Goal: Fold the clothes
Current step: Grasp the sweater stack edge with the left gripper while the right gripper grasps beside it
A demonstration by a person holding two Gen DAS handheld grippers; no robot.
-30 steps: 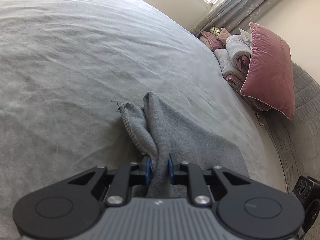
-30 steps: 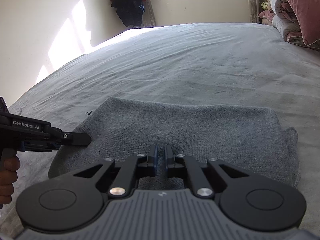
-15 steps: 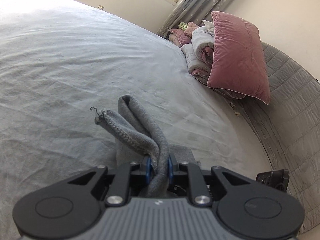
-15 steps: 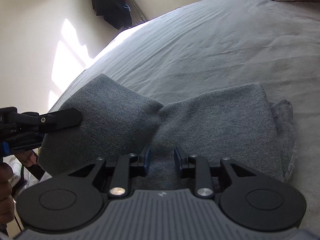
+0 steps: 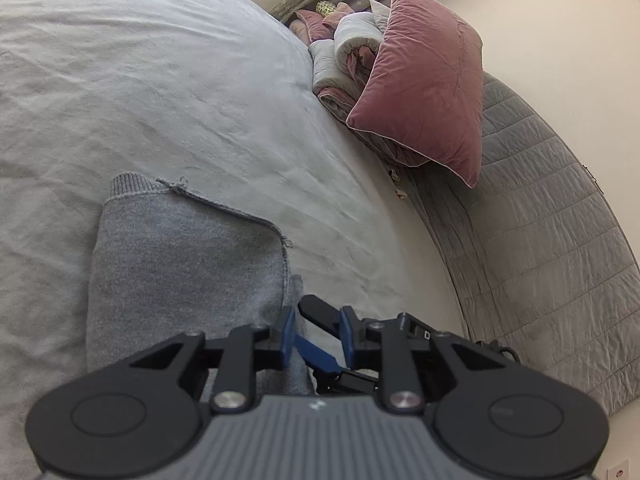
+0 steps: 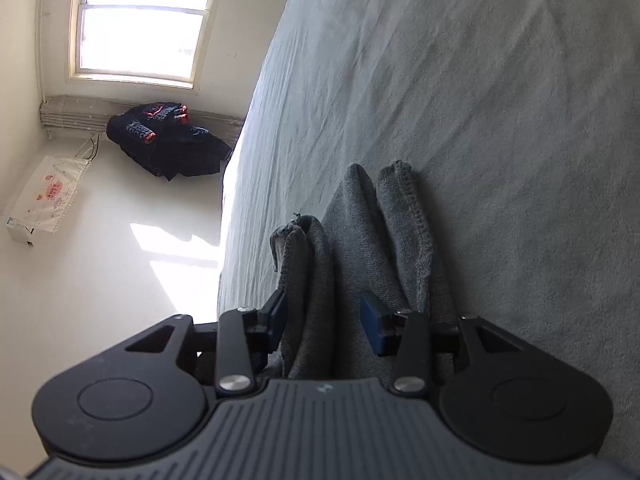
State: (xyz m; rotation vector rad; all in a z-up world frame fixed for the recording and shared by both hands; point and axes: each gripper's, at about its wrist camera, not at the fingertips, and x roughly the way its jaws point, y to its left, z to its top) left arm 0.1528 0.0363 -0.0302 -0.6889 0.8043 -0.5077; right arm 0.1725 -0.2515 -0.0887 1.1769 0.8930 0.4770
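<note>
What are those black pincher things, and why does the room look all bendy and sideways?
A person holds a two-finger grabbing tool in each hand. Each has a round-lens camera looking along its fingers, which bends the room. One picture comes from the left gripper, the other from the right gripper, which is rolled sideways, so the bed looks tipped. A folded grey garment lies on the bed, a pink pillow further off. Both grippers' jaws are opening: folds of cloth stand between the right one's fingers, unpinched; the left one sits at the garment's edge, gripping nothing.
</note>
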